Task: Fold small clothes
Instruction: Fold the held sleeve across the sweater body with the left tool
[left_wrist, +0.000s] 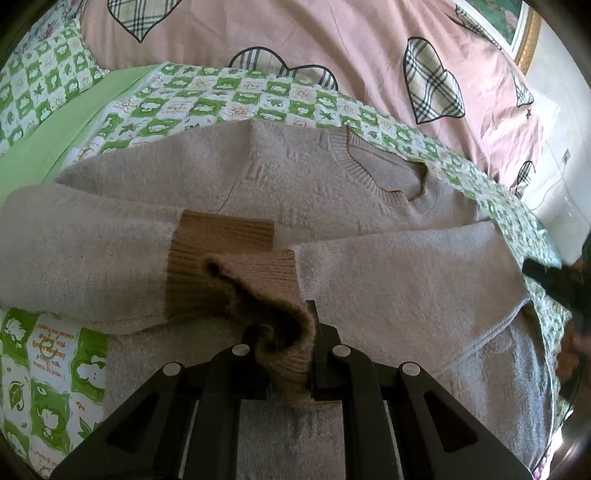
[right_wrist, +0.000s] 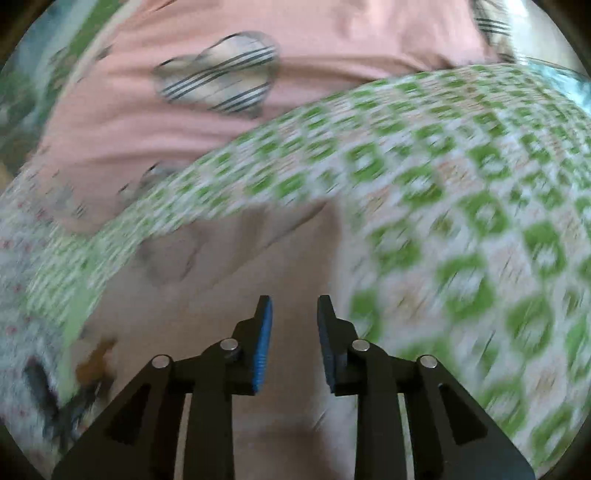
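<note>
Now the sweater's brown cuff (left_wrist: 284, 332) sits pinched between the left jaws.

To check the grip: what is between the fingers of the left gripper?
In the left wrist view, the brown ribbed cuff of the beige sweater is pinched between the fingers of the left gripper.

A bed with a green-and-white checked sheet (left_wrist: 207, 96), a pink quilt (left_wrist: 303, 33) with plaid hearts behind it, a white wall (left_wrist: 565, 122) and a gilt picture frame (left_wrist: 528, 40) at right, daylight
</note>
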